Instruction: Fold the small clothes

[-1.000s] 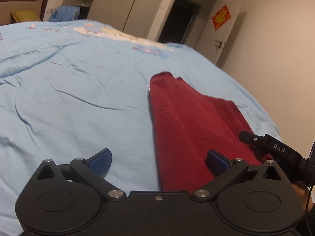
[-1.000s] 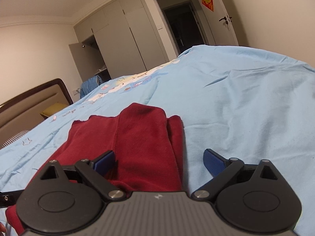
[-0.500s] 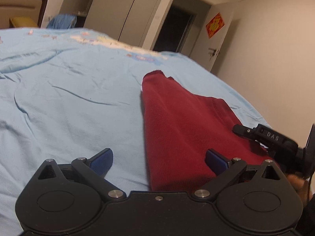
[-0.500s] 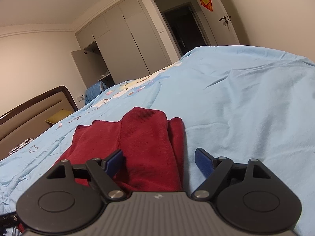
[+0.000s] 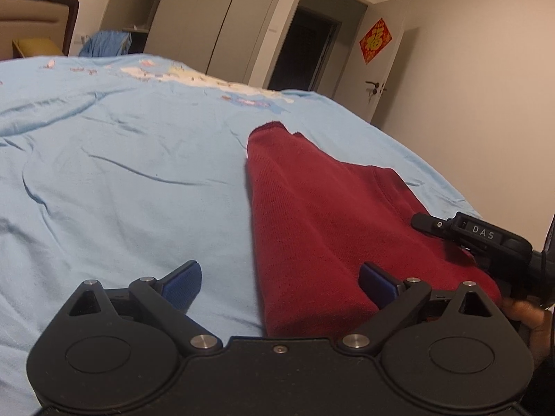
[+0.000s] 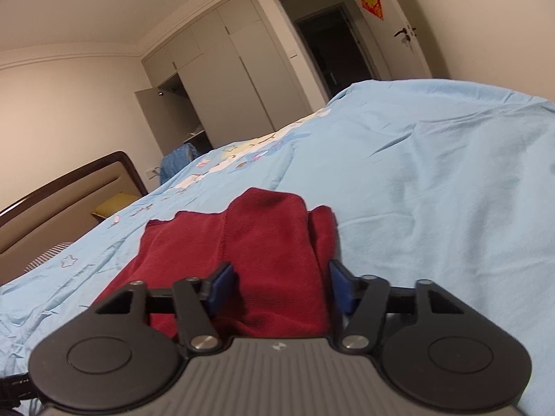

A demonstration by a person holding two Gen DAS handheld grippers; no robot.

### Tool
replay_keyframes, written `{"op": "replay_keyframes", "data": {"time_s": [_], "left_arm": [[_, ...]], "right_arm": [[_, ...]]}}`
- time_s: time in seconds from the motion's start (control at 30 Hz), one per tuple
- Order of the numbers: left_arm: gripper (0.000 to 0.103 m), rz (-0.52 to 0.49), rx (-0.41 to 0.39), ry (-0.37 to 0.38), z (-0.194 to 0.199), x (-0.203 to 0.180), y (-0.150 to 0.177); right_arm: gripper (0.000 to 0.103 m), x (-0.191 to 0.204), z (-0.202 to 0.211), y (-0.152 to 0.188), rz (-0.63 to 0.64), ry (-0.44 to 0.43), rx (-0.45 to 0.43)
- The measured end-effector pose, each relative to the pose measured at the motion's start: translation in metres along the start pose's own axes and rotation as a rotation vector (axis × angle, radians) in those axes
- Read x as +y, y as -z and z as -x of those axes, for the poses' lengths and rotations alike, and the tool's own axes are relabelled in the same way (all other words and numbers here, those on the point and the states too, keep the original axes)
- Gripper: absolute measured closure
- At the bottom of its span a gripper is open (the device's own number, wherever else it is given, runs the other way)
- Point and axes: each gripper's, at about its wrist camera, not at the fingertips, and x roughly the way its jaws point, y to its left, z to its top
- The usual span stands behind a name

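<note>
On the bed, near edge: one dark red knit garment (image 5: 322, 215) lies on the light blue bedsheet (image 5: 121, 180), already partly folded, with a flap laid over its middle.
Garment axis: its long axis runs away from both claws, toward the wardrobe (image 6: 222, 79); the narrow end is the far one.
Left claw (image 5: 280, 279): wide open, it holds nothing. The left edge of the garment lies between its fingers; one blue pad (image 5: 184, 282) is over bare sheet, the other over the red cloth.
Right claw (image 6: 279, 284): about half open, it grips nothing yet. The folded right part of the garment lies between its two pads.
Nearer claw: I judge the right one, because its pads stand just beside the cloth on both sides.
Coming move, my guess: to pinch the near hem and carry it forward along the long axis.
Count: one garment, two claws, one bed.
Person: only part of a hand (image 5: 523, 315) shows, beside the garment.
</note>
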Motion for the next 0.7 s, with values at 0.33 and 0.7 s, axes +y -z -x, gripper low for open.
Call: {"op": "replay_keyframes", "data": {"time_s": [0.33, 0.7], "left_arm": [[0.038, 0.107, 0.146, 0.04, -0.001, -0.003, -0.019], [0.06, 0.091, 0.139, 0.037, 0.011, -0.013, -0.035]], "right_arm": [[0.06, 0.007, 0.003, 0.002, 0.027, -0.003, -0.007], [0.088, 0.032, 0.009, -0.012, 0.051, 0.036, 0.003]]}}
